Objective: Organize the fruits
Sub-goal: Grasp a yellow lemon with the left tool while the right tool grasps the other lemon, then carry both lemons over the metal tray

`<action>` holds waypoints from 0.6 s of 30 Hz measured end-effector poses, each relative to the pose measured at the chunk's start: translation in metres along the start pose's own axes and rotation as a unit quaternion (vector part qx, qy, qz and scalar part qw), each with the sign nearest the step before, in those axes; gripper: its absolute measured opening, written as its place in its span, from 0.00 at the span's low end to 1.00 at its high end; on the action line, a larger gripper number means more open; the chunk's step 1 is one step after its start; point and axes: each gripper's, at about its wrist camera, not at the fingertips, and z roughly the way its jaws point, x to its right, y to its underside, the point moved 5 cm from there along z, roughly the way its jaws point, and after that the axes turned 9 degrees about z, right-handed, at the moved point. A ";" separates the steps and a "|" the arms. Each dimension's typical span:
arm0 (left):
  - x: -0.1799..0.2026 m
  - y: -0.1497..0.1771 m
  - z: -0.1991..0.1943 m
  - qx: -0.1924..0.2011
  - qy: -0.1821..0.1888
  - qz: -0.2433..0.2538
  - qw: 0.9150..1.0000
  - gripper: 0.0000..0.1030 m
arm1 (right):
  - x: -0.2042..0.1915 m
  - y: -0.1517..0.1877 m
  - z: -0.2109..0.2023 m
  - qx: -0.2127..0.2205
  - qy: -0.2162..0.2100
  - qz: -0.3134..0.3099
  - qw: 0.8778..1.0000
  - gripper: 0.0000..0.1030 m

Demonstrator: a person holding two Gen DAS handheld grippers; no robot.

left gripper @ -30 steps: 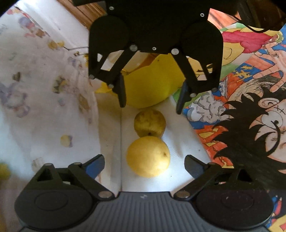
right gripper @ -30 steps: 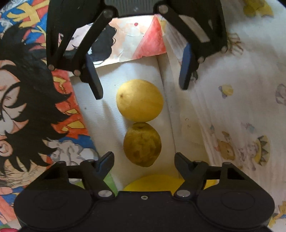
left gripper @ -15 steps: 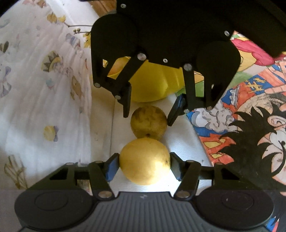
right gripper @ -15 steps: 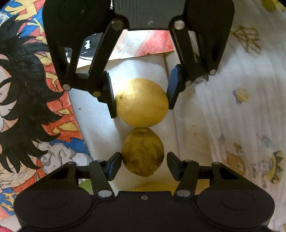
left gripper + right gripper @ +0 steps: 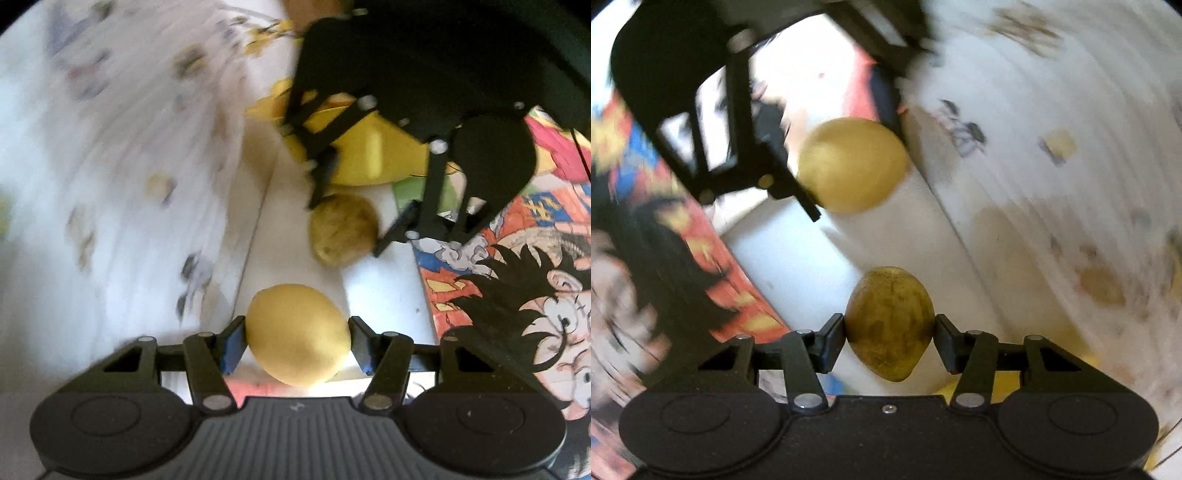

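My left gripper (image 5: pixel 297 341) is shut on a bright yellow lemon (image 5: pixel 297 334), held over the white board (image 5: pixel 384 299). My right gripper (image 5: pixel 890 338) is shut on a darker, brown-speckled lemon (image 5: pixel 889 323). In the left wrist view the right gripper (image 5: pixel 345 218) faces me, with the speckled lemon (image 5: pixel 341 232) between its fingers. In the right wrist view the left gripper (image 5: pixel 846 173) holds the yellow lemon (image 5: pixel 851 168) farther off. Both views are motion-blurred.
A yellow bowl (image 5: pixel 369 155) stands behind the right gripper at the far end of the white board. A colourful cartoon print (image 5: pixel 517 288) lies to the right. A white cloth with small prints (image 5: pixel 110 166) covers the left side.
Both grippers went from open around the two lemons to shut on them. The two lemons, which touched, are now apart, and both views have swung sideways.
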 end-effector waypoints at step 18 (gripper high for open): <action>-0.004 0.008 -0.005 -0.003 0.000 -0.019 1.000 0.61 | 0.023 -0.016 0.000 0.002 -0.002 0.104 0.995 0.53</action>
